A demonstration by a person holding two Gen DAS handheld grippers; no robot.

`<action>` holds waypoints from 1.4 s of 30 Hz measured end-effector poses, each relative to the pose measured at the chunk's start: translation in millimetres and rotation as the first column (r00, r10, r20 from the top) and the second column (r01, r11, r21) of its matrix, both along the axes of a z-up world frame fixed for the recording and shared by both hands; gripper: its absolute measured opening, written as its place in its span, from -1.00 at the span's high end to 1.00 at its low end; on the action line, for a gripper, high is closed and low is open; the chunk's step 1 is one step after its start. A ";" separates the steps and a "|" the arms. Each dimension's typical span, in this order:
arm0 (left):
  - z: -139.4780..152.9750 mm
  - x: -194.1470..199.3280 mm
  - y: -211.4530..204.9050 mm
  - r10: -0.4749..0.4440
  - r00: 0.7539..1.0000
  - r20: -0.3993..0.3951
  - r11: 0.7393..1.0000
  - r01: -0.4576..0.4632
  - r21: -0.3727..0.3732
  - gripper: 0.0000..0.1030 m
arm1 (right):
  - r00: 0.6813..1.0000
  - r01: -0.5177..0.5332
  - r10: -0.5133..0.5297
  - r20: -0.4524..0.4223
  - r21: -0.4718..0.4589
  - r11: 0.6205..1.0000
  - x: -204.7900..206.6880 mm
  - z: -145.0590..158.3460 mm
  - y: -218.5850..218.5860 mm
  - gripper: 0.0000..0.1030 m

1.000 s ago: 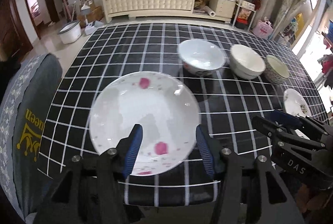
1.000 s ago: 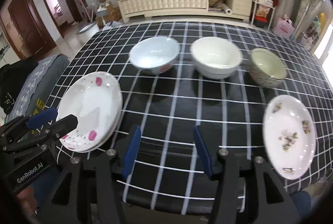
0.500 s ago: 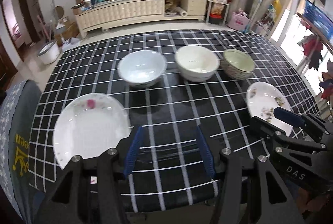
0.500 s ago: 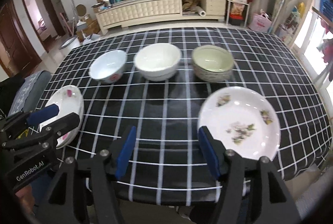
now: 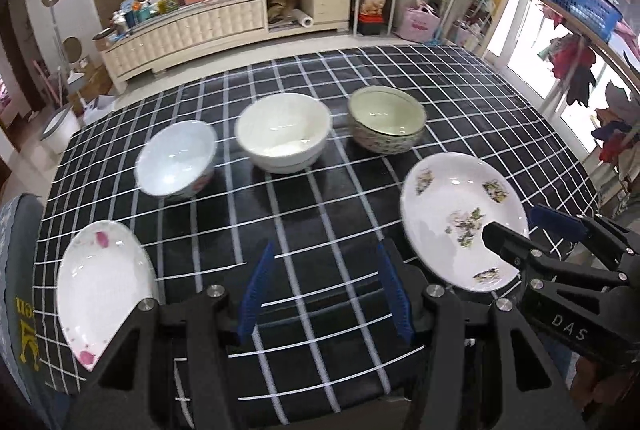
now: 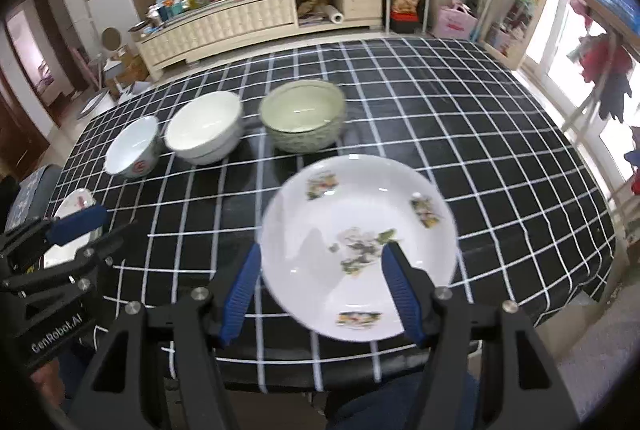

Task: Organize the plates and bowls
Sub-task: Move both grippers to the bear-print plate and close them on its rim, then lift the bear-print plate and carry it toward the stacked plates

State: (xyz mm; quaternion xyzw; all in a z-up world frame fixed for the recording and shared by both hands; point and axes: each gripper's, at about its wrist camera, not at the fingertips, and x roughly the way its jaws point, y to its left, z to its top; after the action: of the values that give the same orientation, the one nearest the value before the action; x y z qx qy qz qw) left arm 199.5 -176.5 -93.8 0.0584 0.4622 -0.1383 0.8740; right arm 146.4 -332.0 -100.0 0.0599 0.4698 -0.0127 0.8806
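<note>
Three bowls sit in a row on the table [image 5: 460,78], which has a black cloth with white lines. On the left is a little white bowl [image 5: 176,159] with a red mark on its side, tipped a bit. In the middle is a plain white bowl [image 5: 283,132]. On the right is a green bowl [image 5: 386,118] with a dotted pattern outside. The bowls are close together but do not touch. Two plates are nearer to the camera. A plate with pink spots [image 5: 102,280] lies at the left edge of the table. A plate with small flower pictures [image 6: 358,246] lies near the front edge, more to the right. The left tongs [image 5: 325,286] hang over the bare cloth between the two plates. Their blue tips are apart and nothing is between them. The right tongs [image 6: 322,284] hang over the flower plate. Their blue tips are also apart and hold nothing; one tip shows over the plate's left rim and the other over its middle. Behind the table stands a long pale cabinet [image 6: 256,18] with many small things on top.
</note>
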 end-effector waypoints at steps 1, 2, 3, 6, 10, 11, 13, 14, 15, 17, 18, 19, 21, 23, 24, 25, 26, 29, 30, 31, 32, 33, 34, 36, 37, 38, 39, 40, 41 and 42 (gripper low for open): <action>-1.7 1.7 -4.8 -0.008 1.000 -0.008 1.000 0.008 0.002 0.02 | 1.000 0.011 -0.011 -0.003 0.001 1.000 0.3 -0.9 -4.8 -0.30; -4.0 3.3 -10.1 -0.016 1.000 -0.018 1.000 0.016 0.002 0.02 | 1.000 0.018 -0.018 -0.006 0.002 1.000 0.7 -1.7 -9.0 -0.30; -6.2 5.2 -15.0 -0.023 0.999 -0.026 1.000 0.023 0.002 0.02 | 1.000 0.029 -0.029 -0.009 0.003 1.000 1.0 -2.9 -15.0 -0.30; -12.6 11.9 -27.2 -0.036 0.998 -0.044 0.999 0.037 0.007 0.02 | 0.998 0.053 -0.052 -0.022 0.006 0.999 3.2 -7.9 -29.2 -0.30; -20.7 21.7 -41.0 -0.050 0.997 -0.063 0.999 0.052 0.016 0.02 | 0.995 0.091 -0.091 -0.052 0.014 0.996 7.6 -18.9 -47.5 -0.30; -22.7 24.2 -43.7 -0.053 0.996 -0.069 0.998 0.054 0.016 0.02 | 0.994 0.098 -0.097 -0.057 0.018 0.995 9.2 -20.9 -51.4 -0.30; -27.9 29.3 -48.0 -0.060 0.995 -0.083 0.998 0.061 0.006 0.02 | 0.992 0.110 -0.109 -0.070 0.013 0.994 11.8 -26.4 -58.3 -0.30; -30.7 31.4 -49.7 -0.062 0.994 -0.090 0.998 0.063 0.003 0.02 | 0.991 0.114 -0.113 -0.076 0.014 0.993 13.3 -29.2 -61.8 -0.30; -35.0 34.5 -51.6 -0.062 0.993 -0.101 0.998 0.062 0.002 0.02 | 0.990 0.119 -0.117 -0.084 0.015 0.993 14.5 -32.3 -65.2 -0.30; -42.8 40.3 -54.0 -0.062 0.990 -0.124 0.998 0.063 0.001 0.02 | 0.986 0.132 -0.130 -0.100 0.014 0.991 17.4 -39.3 -72.5 -0.30; -46.6 42.2 -55.3 -0.062 0.989 -0.134 0.998 0.063 0.001 0.02 | 0.986 0.135 -0.133 -0.105 0.016 0.991 18.2 -41.2 -73.9 -0.30; -50.8 44.9 -57.2 -0.062 0.988 -0.144 0.998 0.063 0.002 0.02 | 0.984 0.140 -0.137 -0.112 0.019 0.990 19.2 -44.3 -76.8 -0.30; -58.8 50.1 -61.8 -0.060 0.985 -0.162 0.998 0.062 0.005 0.02 | 0.982 0.145 -0.141 -0.128 0.022 0.989 21.7 -50.8 -81.2 -0.30; -65.3 53.2 -66.8 -0.066 0.983 -0.172 0.998 0.068 0.006 0.02 | 0.980 0.146 -0.142 -0.141 0.022 0.989 23.4 -56.0 -84.6 -0.30; -68.7 54.4 -69.7 -0.072 0.982 -0.176 0.997 0.074 0.008 0.02 | 0.978 0.149 -0.144 -0.149 0.022 0.989 24.7 -60.1 -87.5 -0.30; -71.6 55.4 -72.8 -0.077 0.981 -0.180 0.997 0.081 0.013 0.02 | 0.977 0.151 -0.146 -0.154 0.023 0.988 25.5 -62.6 -89.8 -0.30; -73.8 55.8 -74.6 -0.080 0.980 -0.182 0.996 0.084 0.016 0.02 | 0.976 0.153 -0.148 -0.158 0.025 0.988 26.3 -64.8 -91.4 -0.30; -81.7 58.3 -81.9 -0.093 0.976 -0.196 0.995 0.099 0.020 0.02 | 0.975 0.155 -0.148 -0.167 0.031 0.987 28.5 -70.7 -96.2 -0.30; -84.2 58.8 -83.9 -0.097 0.975 -0.200 0.994 0.104 0.021 0.02 | 0.976 0.150 -0.142 -0.167 0.036 0.988 29.5 -72.0 -96.2 -0.30; -86.5 59.3 -85.4 -0.100 0.974 -0.204 0.994 0.107 0.024 0.02 | 0.977 0.143 -0.134 -0.165 0.041 0.989 29.7 -73.1 -96.8 -0.30; -90.0 60.2 -87.3 -0.104 0.972 -0.210 0.993 0.112 0.028 0.02 | 0.978 0.138 -0.130 -0.164 0.042 0.990 29.8 -74.0 -97.4 -0.30; -92.9 61.0 -88.6 -0.107 0.970 -0.217 0.993 0.116 0.032 0.02 | 0.978 0.134 -0.126 -0.164 0.039 0.990 30.4 -75.7 -98.1 -0.30; -95.4 61.7 -90.0 -0.108 0.969 -0.220 0.992 0.119 0.034 0.02 | 0.979 0.130 -0.122 -0.165 0.039 0.991 31.1 -77.4 -98.6 -0.30; -99.3 63.6 -91.7 -0.112 0.967 -0.227 0.992 0.122 0.032 0.02 | 0.979 0.126 -0.116 -0.168 0.047 0.991 32.9 -79.7 -99.4 -0.30; -100.6 64.2 -92.0 -0.114 0.966 -0.232 0.992 0.124 0.028 0.02 | 0.979 0.124 -0.114 -0.167 0.047 0.991 33.5 -80.1 -99.3 -0.30; -101.9 65.3 -92.7 -0.116 0.965 -0.235 0.992 0.126 0.026 0.02 | 0.980 0.122 -0.113 -0.165 0.044 0.992 33.8 -80.5 -99.3 -0.30; -103.0 65.4 -93.8 -0.120 0.965 -0.235 0.991 0.129 0.027 0.04 | 0.980 0.121 -0.112 -0.163 0.043 0.992 34.1 -80.5 -99.1 -0.30; -104.3 65.4 -95.1 -0.124 0.964 -0.234 0.990 0.134 0.030 0.08 | 0.981 0.118 -0.110 -0.162 0.043 0.992 34.5 -80.9 -99.1 -0.29; -105.7 65.5 -96.6 -0.129 0.964 -0.233 0.989 0.141 0.035 0.09 | 0.981 0.116 -0.108 -0.161 0.043 0.992 34.7 -81.2 -98.8 -0.25; -106.8 65.4 -97.9 -0.134 0.963 -0.234 0.988 0.147 0.038 0.09 | 0.982 0.111 -0.102 -0.161 0.046 0.993 34.7 -81.8 -99.0 -0.16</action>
State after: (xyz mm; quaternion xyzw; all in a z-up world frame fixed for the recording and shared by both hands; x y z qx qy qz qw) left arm 264.9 -274.4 -200.6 0.0986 0.5588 -0.1927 0.8005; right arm 181.0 -431.0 -181.8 0.1076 0.5345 -0.0516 0.8367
